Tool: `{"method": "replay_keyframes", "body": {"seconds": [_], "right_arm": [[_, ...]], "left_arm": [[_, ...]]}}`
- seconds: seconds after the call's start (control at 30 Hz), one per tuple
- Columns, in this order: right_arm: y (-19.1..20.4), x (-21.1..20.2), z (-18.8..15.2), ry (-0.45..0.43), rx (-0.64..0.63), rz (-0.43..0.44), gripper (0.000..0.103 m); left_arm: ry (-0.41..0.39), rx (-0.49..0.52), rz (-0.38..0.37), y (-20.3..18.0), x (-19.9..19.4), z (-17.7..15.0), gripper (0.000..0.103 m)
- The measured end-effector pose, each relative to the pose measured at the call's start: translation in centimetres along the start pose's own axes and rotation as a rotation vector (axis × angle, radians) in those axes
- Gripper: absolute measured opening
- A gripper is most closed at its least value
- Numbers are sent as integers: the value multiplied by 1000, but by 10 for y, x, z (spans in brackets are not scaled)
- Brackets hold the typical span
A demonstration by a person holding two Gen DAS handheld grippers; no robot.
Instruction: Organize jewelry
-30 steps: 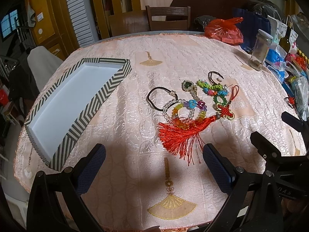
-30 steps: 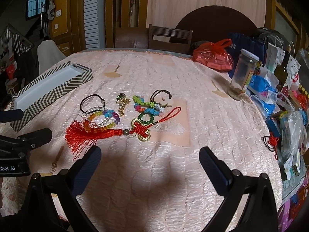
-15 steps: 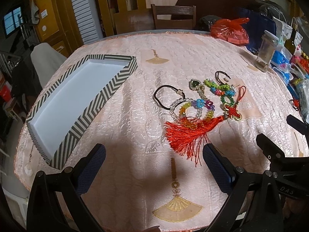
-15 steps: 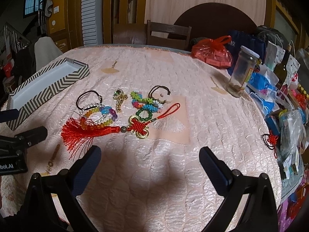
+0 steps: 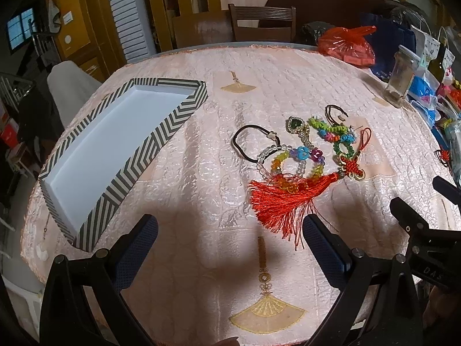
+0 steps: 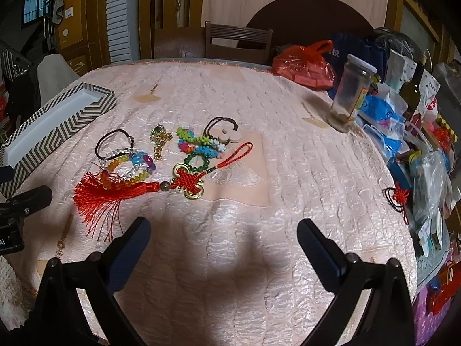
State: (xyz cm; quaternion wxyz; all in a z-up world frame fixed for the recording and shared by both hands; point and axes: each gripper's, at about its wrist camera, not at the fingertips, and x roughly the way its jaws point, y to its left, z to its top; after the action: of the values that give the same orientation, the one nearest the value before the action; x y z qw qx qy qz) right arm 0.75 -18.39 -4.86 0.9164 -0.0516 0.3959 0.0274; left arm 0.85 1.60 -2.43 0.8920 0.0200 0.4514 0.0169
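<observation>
Pink-clothed table [image 5: 219,92] bears striped tray [image 5: 161,132], jewelry [image 5: 299,158], jar [image 6: 350,98].

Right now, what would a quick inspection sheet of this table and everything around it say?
Surface: round table under a pink quilted cloth with fan motifs.
Job's things: striped tray with a white inside, nothing in it; the jewelry lies apart from it: red tassel knot, rainbow bead bracelet, black hair tie, green-stone pendant, colourful beaded strand.
Clutter: glass jar, red plastic bag, packets and bags along the right edge.
Grippers: left gripper open, right gripper open, both above the cloth, holding nothing.
Cables: nothing seen.
Surroundings: wooden chair, louvred door.
</observation>
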Motion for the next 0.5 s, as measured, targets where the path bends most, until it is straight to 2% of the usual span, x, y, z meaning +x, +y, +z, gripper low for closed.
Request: {"method": "replay_keyframes", "body": {"seconds": [0.5], "right_arm": [[-4, 2, -1, 8, 15, -6, 103]], "left_arm": [[13, -9, 5, 2, 4, -5, 89]]}}
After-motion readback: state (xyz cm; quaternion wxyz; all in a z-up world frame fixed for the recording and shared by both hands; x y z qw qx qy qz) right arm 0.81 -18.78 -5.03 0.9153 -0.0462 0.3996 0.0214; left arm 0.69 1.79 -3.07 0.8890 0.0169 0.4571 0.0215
